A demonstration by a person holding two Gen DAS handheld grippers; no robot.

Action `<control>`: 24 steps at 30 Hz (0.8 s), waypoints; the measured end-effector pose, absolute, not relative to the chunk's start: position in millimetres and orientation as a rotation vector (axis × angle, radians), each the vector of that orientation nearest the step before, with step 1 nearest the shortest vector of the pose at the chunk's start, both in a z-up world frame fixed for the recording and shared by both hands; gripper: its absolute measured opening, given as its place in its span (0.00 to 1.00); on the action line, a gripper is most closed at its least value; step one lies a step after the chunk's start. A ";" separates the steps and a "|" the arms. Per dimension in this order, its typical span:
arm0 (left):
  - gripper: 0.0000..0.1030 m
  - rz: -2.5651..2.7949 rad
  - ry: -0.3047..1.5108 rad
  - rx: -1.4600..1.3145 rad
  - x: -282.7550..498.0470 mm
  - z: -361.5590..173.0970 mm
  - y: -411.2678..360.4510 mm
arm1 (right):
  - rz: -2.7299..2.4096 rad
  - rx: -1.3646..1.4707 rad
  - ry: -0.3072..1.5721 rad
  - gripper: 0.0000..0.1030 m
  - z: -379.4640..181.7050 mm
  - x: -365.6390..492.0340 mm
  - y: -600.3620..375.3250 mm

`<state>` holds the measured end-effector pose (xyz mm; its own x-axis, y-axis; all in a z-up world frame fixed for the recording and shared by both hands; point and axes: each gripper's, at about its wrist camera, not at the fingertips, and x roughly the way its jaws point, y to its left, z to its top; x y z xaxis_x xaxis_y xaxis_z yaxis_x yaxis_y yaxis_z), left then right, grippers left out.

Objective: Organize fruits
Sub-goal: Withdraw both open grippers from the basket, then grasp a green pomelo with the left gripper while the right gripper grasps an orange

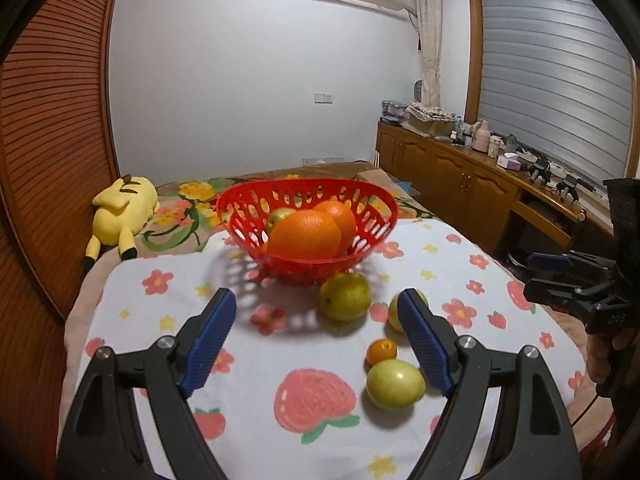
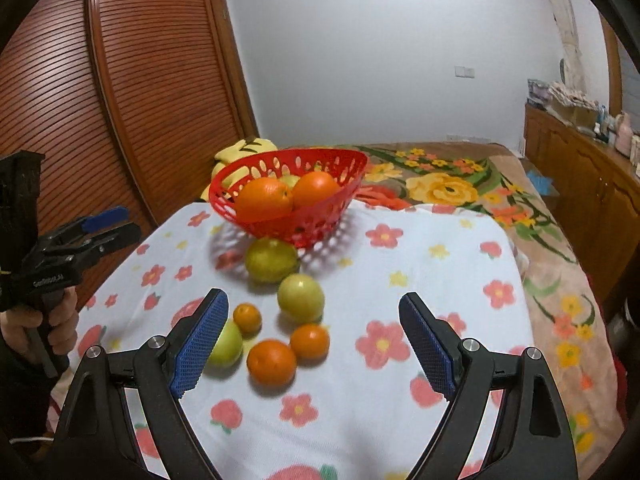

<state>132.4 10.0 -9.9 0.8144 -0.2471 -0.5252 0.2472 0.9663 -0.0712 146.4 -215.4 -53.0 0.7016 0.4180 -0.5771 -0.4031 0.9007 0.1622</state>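
Note:
A red plastic basket (image 1: 372, 196) (image 2: 344, 168) holds two large oranges (image 1: 304, 236) (image 2: 264, 200) and a green fruit behind them. On the flowered cloth in front lie a green pear (image 1: 345, 297) (image 2: 271, 260), two green apples (image 2: 301, 298) (image 1: 395, 384), and three small oranges (image 2: 271, 362) (image 2: 310, 342) (image 2: 247, 317). My left gripper (image 1: 316, 320) is open and empty above the cloth, left of the loose fruit. My right gripper (image 2: 314, 320) is open and empty, hovering over the loose fruit.
A yellow plush toy (image 1: 120, 210) lies left of the basket on the bed. A wooden slatted wardrobe (image 2: 120, 80) stands at the left. A wooden cabinet (image 1: 460, 176) with clutter runs along the right wall. The cloth (image 2: 420, 280) ends at the bed's right side.

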 end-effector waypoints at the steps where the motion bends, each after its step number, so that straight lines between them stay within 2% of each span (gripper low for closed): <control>1: 0.81 -0.270 0.567 -0.004 130.7 -12.8 9.1 | 0.453 0.026 0.646 0.87 -54.8 143.3 -216.5; 18: 0.81 -0.327 0.694 0.001 133.5 -72.9 -6.7 | 0.461 0.021 0.718 0.85 -110.9 144.7 -182.9; 24: 0.81 -0.348 0.727 -0.067 135.5 -83.2 2.0 | 0.475 0.003 0.764 0.70 -125.3 149.7 -172.0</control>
<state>135.5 2.0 -83.2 0.6923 -0.3341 -0.6395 0.2877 0.9407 -0.1800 149.7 -172.0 -125.3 0.6222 0.4145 -0.6641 -0.4121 0.8947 0.1723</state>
